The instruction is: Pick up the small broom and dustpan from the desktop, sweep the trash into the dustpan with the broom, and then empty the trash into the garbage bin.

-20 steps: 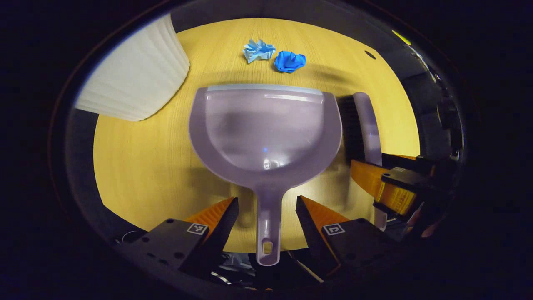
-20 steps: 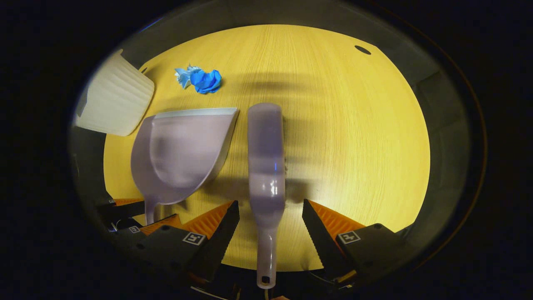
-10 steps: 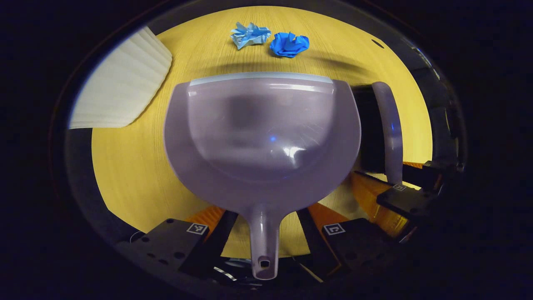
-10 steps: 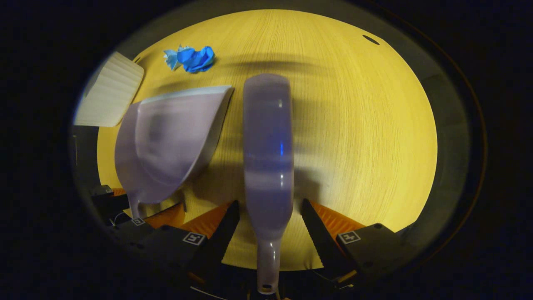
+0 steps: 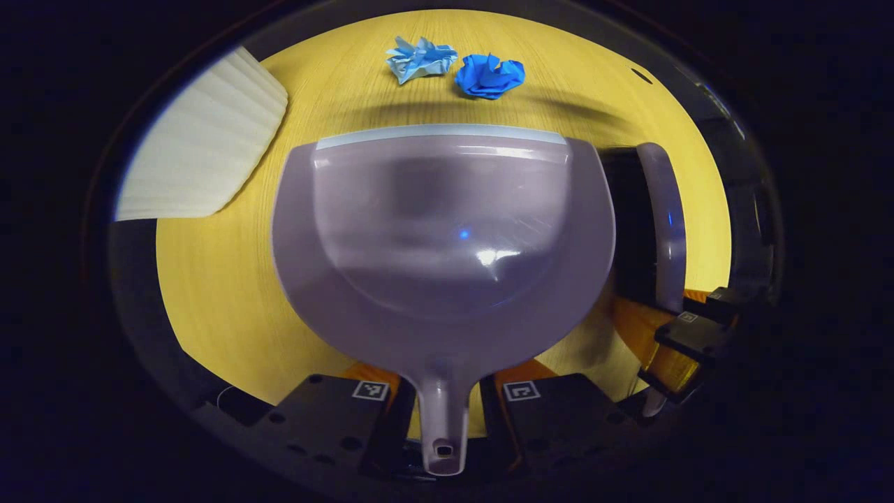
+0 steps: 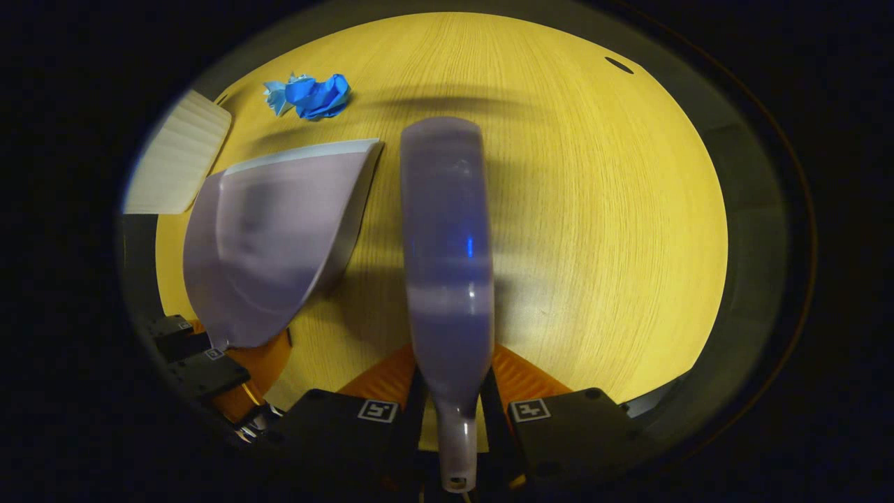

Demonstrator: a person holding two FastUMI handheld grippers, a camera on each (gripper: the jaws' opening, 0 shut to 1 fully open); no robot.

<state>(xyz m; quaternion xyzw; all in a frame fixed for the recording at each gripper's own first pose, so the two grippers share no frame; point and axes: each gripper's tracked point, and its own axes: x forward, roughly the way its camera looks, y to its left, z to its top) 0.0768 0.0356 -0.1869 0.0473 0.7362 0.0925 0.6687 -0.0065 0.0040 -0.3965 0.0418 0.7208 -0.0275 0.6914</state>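
Observation:
A pale lilac dustpan [image 5: 443, 237] lies on the wooden desktop [image 5: 209, 279], its lip toward the trash. My left gripper [image 5: 445, 402] is shut on the dustpan's handle. To its right lies the lilac small broom [image 5: 660, 223], dark bristles facing the pan. In the right gripper view the broom [image 6: 447, 251] runs straight ahead and my right gripper [image 6: 450, 395] is shut on its handle; the dustpan [image 6: 269, 237] sits to its left. Two crumpled paper balls, light blue [image 5: 419, 59] and deep blue [image 5: 489, 75], lie beyond the pan's lip, seen also as trash [image 6: 307, 96].
A white ribbed garbage bin [image 5: 202, 154] stands at the desktop's far left, also the bin [image 6: 178, 164] in the right gripper view. A small dark hole [image 6: 618, 65] marks the desktop's far right. The other gripper [image 5: 688, 335] shows at the left gripper view's right.
Both grippers moved forward over the handles and went from open to shut, the left on the dustpan's handle, the right on the broom's handle.

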